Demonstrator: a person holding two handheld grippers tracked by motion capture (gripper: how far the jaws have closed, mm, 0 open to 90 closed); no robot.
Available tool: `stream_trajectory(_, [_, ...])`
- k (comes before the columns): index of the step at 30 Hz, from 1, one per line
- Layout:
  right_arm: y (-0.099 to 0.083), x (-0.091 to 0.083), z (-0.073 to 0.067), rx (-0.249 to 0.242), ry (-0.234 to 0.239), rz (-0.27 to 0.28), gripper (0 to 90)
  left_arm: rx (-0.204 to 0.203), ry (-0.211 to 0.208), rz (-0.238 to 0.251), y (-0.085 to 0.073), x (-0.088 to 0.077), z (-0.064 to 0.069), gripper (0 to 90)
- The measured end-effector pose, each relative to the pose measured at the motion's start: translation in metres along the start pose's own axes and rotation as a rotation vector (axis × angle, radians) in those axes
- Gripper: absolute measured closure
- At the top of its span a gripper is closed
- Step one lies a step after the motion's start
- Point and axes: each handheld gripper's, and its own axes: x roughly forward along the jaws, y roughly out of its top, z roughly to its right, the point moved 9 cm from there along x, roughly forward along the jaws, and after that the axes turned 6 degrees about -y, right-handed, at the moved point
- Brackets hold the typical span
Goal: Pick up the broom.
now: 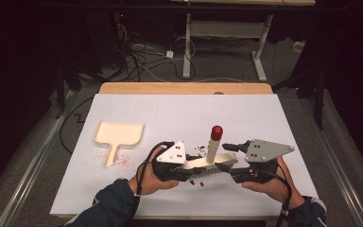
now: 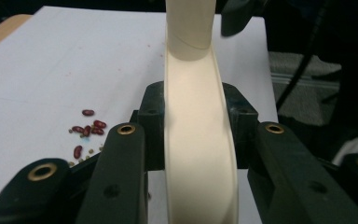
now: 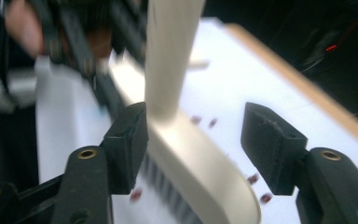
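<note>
Cream brush (image 1: pixel 211 162) lay bristles-down near the table's (image 1: pixel 274 118) front edge, among red beans (image 2: pixel 88 128) | left gripper (image 1: pixel 182 166) clenched on its back; right gripper (image 1: pixel 234 163) released, jaws straddling the other end | light, stiff, smooth plastic; likely slippery; best gripped across the back

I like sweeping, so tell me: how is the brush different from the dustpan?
The brush has bristles and an upright red-tipped handle; the dustpan is a flat scoop with a short flat handle. The brush is clamped in the left gripper; the dustpan lies untouched on the table. Both are cream-coloured.
</note>
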Motion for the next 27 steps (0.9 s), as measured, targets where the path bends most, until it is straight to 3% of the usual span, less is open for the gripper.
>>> stream_trajectory(2, [-0.013,0.012,-0.008,-0.027,0.074,-0.067,39.6,0.02,-0.021,-0.034,-0.006,0.0,0.004,65.6])
stream_trajectory(3, [-0.013,0.012,-0.008,-0.027,0.074,-0.067,39.6,0.028,-0.031,-0.051,-0.009,0.0,0.006,65.6])
stream_trajectory(4, [-0.022,0.021,-0.019,-0.065,0.137,-0.114,41.6,0.047,-0.051,-0.08,-0.015,0.002,0.01,65.6])
stream_trajectory(6, [-0.025,0.024,-0.023,-0.083,0.153,-0.141,41.7,0.057,-0.061,-0.093,-0.017,0.002,0.012,65.6])
stream_trajectory(7, [-0.032,0.031,-0.031,-0.121,0.187,-0.183,47.1,0.065,-0.064,-0.102,-0.019,0.003,0.014,65.6])
stream_trajectory(9, [-0.036,0.037,-0.039,-0.129,0.232,-0.182,49.8,0.078,-0.081,-0.117,-0.021,0.004,0.016,65.6])
stream_trajectory(11, [-0.039,0.044,-0.046,-0.117,0.294,-0.181,60.1,0.092,-0.079,-0.129,-0.023,0.005,0.018,65.5])
stream_trajectory(15, [-0.039,0.049,-0.049,-0.156,0.314,-0.158,64.6,0.097,-0.099,-0.12,-0.025,0.003,0.016,64.0])
stream_trajectory(17, [-0.038,0.048,-0.05,-0.132,0.301,-0.168,65.7,0.092,-0.072,-0.101,-0.023,0.001,0.012,62.0])
stream_trajectory(18, [-0.035,0.047,-0.047,-0.134,0.29,-0.152,67.1,0.075,-0.008,-0.085,-0.022,-0.004,0.005,54.0])
stream_trajectory(19, [-0.035,0.047,-0.047,-0.134,0.29,-0.152,67.1,0.075,-0.008,-0.085,-0.022,-0.004,0.005,52.5])
stream_trajectory(20, [-0.034,0.047,-0.04,-0.122,0.248,-0.149,67.2,0.071,0.022,-0.086,-0.023,-0.008,0.001,50.3])
stream_trajectory(22, [-0.033,0.047,-0.036,-0.12,0.234,-0.143,67.2,0.068,0.107,-0.074,-0.026,-0.019,-0.009,46.5])
stream_trajectory(23, [-0.032,0.046,-0.028,-0.088,0.186,-0.139,67.2,0.049,0.143,-0.059,-0.027,-0.026,-0.013,35.1])
stream_trajectory(27, [-0.031,0.045,-0.008,-0.045,0.103,-0.137,67.1,-0.017,0.311,-0.014,-0.044,-0.06,-0.034,27.0])
